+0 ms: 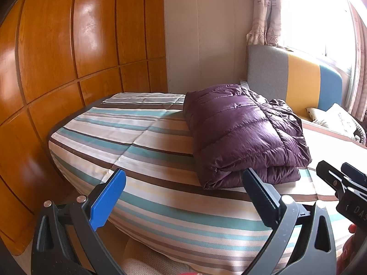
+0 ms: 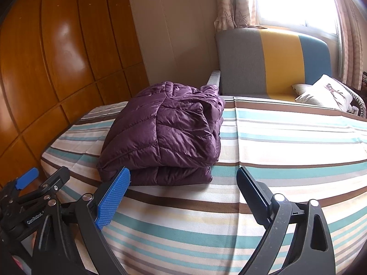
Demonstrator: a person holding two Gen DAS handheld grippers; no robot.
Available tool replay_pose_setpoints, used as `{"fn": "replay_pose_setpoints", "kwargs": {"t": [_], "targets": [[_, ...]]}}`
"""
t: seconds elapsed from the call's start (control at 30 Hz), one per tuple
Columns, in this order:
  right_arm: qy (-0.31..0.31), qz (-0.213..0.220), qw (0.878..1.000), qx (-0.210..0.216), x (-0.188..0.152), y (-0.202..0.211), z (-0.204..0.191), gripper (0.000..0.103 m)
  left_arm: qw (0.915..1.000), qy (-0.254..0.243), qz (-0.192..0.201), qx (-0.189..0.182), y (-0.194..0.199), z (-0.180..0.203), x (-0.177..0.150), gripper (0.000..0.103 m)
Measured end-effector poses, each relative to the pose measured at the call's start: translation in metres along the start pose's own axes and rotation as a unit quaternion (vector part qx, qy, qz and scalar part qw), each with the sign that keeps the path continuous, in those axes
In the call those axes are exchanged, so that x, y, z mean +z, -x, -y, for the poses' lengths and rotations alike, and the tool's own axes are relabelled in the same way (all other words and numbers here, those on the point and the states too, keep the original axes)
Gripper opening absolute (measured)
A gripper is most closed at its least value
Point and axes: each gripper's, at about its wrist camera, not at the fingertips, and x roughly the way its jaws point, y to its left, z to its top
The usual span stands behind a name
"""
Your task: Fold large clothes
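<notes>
so jacket [image 2: 165, 133] folded on bed [image 2: 286, 142]; my left claw [image 1: 183, 192] and right claw [image 2: 183, 190] both apart, empty. risk: puffy stack springs open, slides if nudged.

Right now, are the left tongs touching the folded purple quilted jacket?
Cannot tell. In the left wrist view the left tongs stand open, one tip overlapping the folded purple quilted jacket; no gap or contact shows.
</notes>
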Motion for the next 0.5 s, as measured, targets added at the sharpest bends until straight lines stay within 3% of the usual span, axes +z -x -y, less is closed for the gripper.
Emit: {"fn": "replay_pose_setpoints", "kwargs": {"t": [0.5], "targets": [[-0.003,-0.005,1.000,0.000,-0.0012,-0.0037,0.0005,0.094,1.0000,0.002,-0.006,-0.005,-0.0014,0.0004,-0.0018,0.101]]}}
